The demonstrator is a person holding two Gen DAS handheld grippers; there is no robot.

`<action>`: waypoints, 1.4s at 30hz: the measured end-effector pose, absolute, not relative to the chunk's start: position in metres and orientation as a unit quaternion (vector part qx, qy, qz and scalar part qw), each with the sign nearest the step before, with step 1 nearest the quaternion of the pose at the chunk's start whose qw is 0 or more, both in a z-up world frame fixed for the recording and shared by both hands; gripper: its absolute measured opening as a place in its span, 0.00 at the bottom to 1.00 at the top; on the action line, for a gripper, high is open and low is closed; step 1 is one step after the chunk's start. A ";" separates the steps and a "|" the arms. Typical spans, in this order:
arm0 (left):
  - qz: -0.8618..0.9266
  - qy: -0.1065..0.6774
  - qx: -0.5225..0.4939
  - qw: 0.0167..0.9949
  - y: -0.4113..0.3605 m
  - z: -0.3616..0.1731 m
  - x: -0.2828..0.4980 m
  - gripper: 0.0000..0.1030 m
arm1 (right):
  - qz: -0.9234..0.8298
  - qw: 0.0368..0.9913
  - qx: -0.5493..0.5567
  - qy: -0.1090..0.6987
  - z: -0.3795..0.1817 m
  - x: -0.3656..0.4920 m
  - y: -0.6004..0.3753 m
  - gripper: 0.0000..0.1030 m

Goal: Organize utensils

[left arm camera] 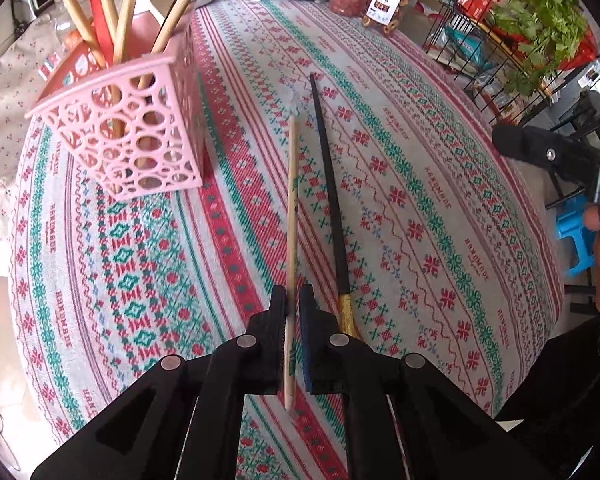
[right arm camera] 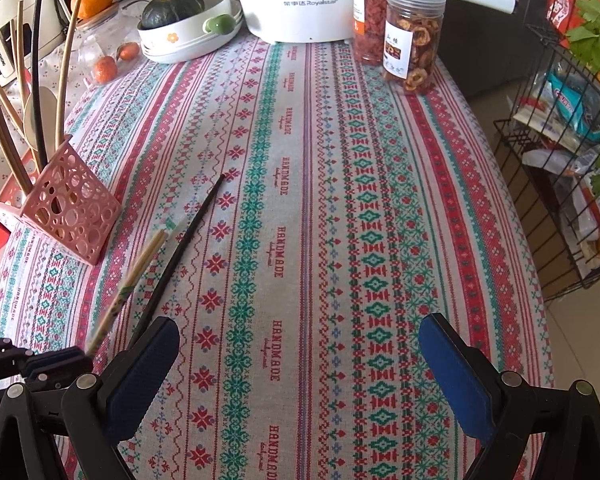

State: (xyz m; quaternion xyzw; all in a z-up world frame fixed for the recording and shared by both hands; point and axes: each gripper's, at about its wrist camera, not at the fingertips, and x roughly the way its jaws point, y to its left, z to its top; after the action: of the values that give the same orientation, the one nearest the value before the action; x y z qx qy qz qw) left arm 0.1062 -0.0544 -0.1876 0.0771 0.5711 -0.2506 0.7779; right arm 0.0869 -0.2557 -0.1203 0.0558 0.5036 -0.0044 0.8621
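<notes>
The left tongs (left arm camera: pixel 292 300) are pinched shut on a thin pale wooden chopstick (left arm camera: pixel 291 208), lifted off the table (left arm camera: pixel 440 184), so the pick-up step looks done. Next it should go tip-down into the pink plastic basket with round holes (left arm camera: pixel 140 132), which is near and already full of sticks, so aim for a gap. The right tongs (right arm camera: pixel 300 368) hang wide open and empty, and a long black chopstick (left arm camera: pixel 330 196) lies on the cloth, with lots of free room.
</notes>
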 end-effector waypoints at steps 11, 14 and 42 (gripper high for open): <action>-0.214 0.508 0.061 0.832 -0.085 -0.190 0.172 0.32 | -0.014 0.853 0.066 0.517 -0.130 0.092 -0.265 0.96; -0.217 0.516 0.027 0.828 -0.084 -0.199 0.185 0.32 | -0.012 0.849 0.073 0.523 -0.133 0.094 -0.267 0.96; -0.239 0.458 0.030 0.856 -0.024 -0.128 0.117 0.09 | 0.055 0.809 0.119 0.573 -0.179 0.200 -0.197 0.37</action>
State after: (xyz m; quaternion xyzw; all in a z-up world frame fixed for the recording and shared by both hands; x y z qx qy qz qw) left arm 0.1169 -0.0242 -0.1281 0.0300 0.4582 -0.2388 0.8556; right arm 0.2003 -0.1968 -0.1786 0.1190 0.5726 0.0553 0.8093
